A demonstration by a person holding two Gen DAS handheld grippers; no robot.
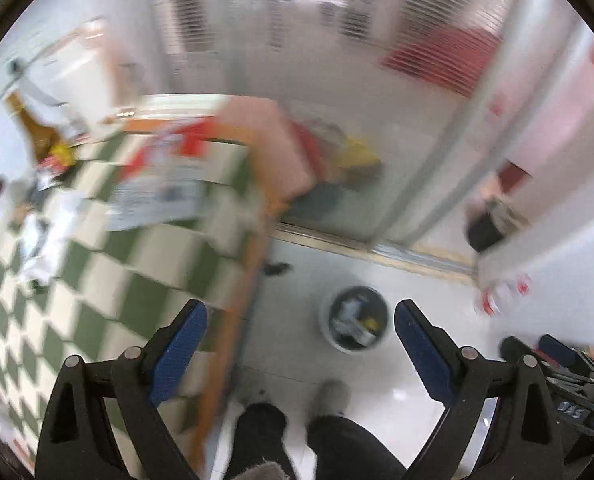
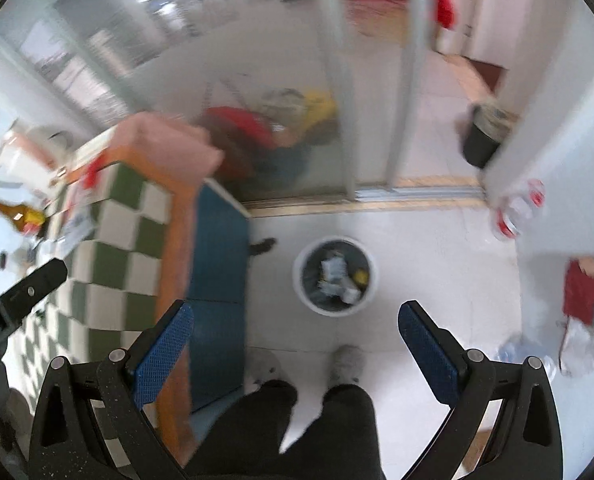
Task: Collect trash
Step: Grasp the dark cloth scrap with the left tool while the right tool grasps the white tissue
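The trash (image 1: 41, 236), crumpled paper and wrappers beside a brown bottle (image 1: 37, 136), lies scattered on the checkered counter (image 1: 145, 308), up and to the left of both grippers. The bin (image 2: 334, 276), already holding some scraps, stands on the floor (image 2: 425, 264) just off the counter's corner, ahead of the person's 2 feet. The left gripper (image 1: 300, 320) is spread wide and holds nothing; the right gripper (image 2: 295, 322) is likewise. The left is nearer the litter, so it likely reaches first.
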